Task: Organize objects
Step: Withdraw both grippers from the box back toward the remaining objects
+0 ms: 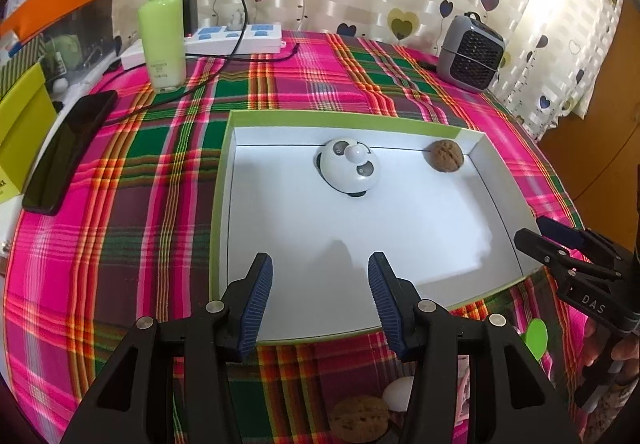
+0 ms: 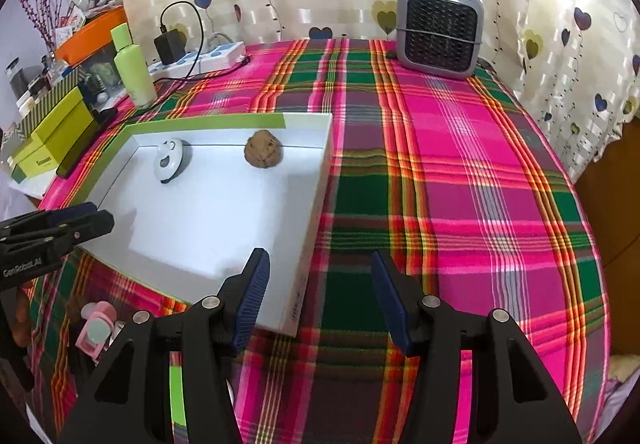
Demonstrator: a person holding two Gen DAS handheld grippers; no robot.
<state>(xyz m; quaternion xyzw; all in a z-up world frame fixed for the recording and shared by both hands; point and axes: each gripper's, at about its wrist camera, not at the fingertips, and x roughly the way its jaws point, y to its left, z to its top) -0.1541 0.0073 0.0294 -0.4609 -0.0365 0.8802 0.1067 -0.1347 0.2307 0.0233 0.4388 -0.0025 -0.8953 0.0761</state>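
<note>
Both grippers are held empty with jaws apart: the left gripper (image 1: 320, 284) hangs over the near edge of the white box (image 1: 224, 180), and the right gripper (image 2: 318, 284) over that box's near right corner, above the plaid cloth (image 2: 460, 164). The step in hand is judged to be a fetch of the next loose item. A walnut (image 1: 360, 420) and a white egg-shaped piece (image 1: 398, 392) lie on the cloth just below the left jaws, outside the box, and a pink item (image 2: 96, 332) lies near them. The left gripper is best drawn back and lowered so that the walnut is centred between the pads before closing. Inside the box, a panda toy (image 1: 348, 168) and a second walnut (image 1: 447, 155) rest along the far wall, well apart; the rest of the floor is bare.
</note>
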